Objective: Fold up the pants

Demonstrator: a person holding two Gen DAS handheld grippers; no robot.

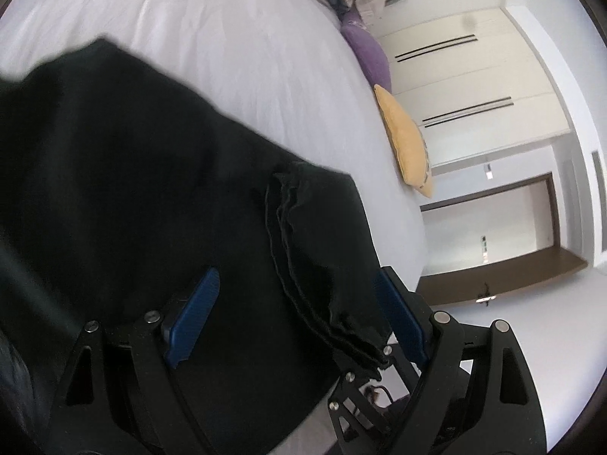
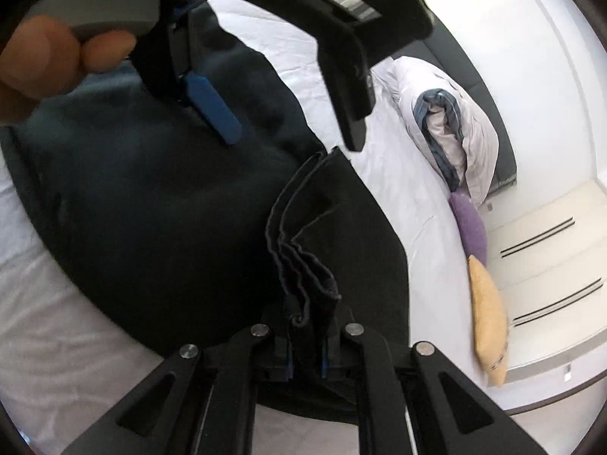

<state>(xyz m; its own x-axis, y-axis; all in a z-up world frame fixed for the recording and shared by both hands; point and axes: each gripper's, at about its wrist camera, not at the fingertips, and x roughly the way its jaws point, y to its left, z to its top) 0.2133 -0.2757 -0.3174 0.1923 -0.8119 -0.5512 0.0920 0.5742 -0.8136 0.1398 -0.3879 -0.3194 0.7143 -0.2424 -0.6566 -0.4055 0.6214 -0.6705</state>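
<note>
- Bed [image 1: 235, 49] covered w/ white sheet, lightly creased; seen curved by fisheye in both views.
- Far edge of bed: rolled white/grey-blue duvet [image 2: 455, 129], then purple cushion [image 2: 472, 227], then yellow cushion [image 2: 487, 314], lined up in a row, approx. touching.
- Beyond cushions: cream wardrobe doors [image 1: 466, 87] w/ thin dark slot handles; dark wood door frame [image 1: 546, 204] noted in left wrist view.
- Pants [image 1: 132, 174] black, matte, soft fabric; spread on sheet, part lifted toward cameras.
- Stacked hem layers w/ stitched edges shown fanned, wavy, in both views.
- Left gripper [image 1: 299, 314]: jaws apart, blue ribbed pads wide either side of the pants' bunched edge; cloth is draped between them, not pinched.
- Right gripper [image 2: 306, 360]: jaws together, clamped on the bunched hem; blue pad edges just visible beside cloth.
- Left gripper also seen from right wrist view, over pants, black frame; person's fingers [image 2: 49, 57] on grey handle, blurred.
</note>
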